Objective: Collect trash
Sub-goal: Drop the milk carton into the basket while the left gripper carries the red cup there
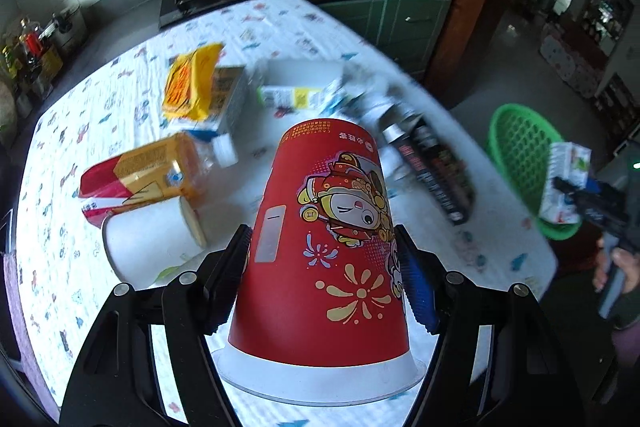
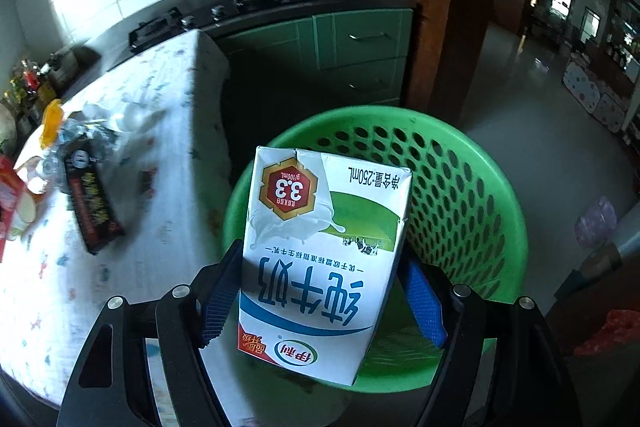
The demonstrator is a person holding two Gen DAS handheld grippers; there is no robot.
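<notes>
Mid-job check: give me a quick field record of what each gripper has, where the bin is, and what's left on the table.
left gripper: shut on red paper cup, upside down, above the table
right gripper: shut on milk carton, over the green basket
green basket: beside the table's edge, inside mostly hidden
left on table: yellow packet, orange carton, black box, white cup, more blurred items
</notes>
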